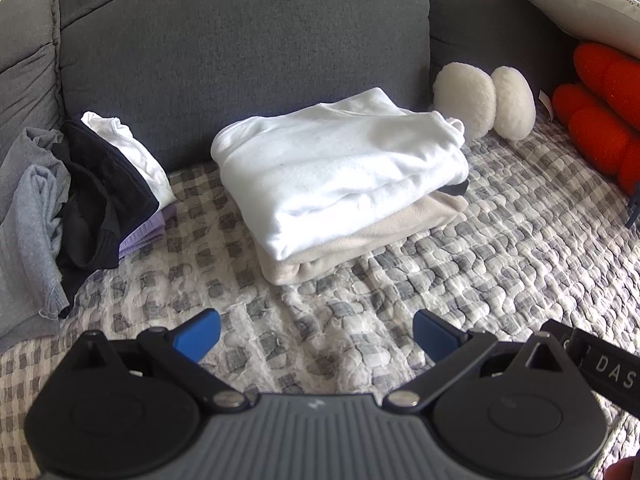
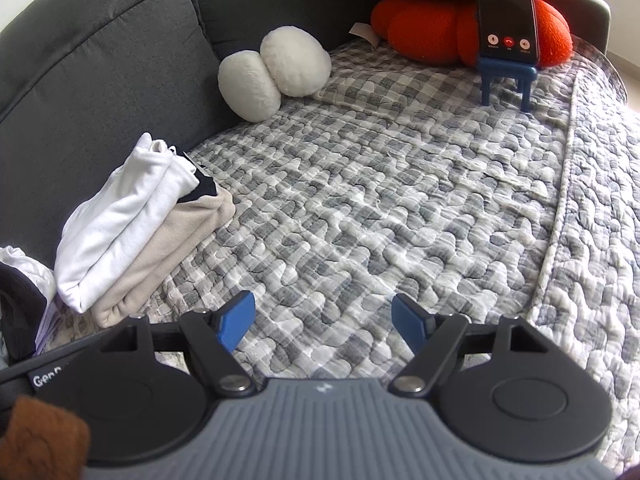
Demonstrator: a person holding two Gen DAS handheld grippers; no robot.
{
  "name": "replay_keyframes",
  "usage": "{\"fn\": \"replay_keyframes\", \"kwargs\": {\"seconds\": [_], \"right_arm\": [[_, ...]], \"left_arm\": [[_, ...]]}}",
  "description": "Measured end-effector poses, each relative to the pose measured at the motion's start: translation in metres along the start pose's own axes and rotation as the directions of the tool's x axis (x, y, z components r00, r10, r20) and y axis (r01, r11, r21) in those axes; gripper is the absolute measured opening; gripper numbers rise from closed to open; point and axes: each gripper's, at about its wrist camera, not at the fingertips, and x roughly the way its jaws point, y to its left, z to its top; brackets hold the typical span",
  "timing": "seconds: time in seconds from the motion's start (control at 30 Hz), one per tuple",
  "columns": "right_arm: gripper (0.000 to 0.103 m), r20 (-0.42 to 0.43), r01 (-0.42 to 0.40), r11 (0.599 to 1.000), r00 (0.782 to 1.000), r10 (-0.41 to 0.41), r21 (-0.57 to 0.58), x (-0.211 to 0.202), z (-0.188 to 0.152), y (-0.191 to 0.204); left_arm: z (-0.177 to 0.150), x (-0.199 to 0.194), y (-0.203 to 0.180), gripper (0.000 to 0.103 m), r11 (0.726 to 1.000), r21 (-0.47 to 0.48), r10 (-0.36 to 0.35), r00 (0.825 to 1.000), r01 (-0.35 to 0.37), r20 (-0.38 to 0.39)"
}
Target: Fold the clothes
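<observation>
Folded stack (image 1: 340, 184) on quilt (image 1: 500, 240); unfolded pile (image 1: 92, 200) left; plush pillows (image 1: 484, 100) right.

Soft daylight, bright overall; window glow blows out the top-right corner of both views. White folded top (image 1: 340, 168) is near clipped, with little texture left. Shadows faint and diffuse. Strong fisheye bending and dark vignette at the corners. Centre sharp, the near gripper body slightly soft.
</observation>
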Motion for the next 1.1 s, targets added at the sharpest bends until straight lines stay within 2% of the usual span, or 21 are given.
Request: {"fn": "replay_keyframes", "kwargs": {"seconds": [1.1], "right_arm": [[0.079, 0.007, -0.001, 1.000, 1.000, 0.001, -0.031, -0.0006, -0.0012, 0.0079]], "left_arm": [[0.0016, 0.0016, 0.0047, 0.102, 1.000, -0.014, 0.023, 1.000, -0.023, 0.001]]}}
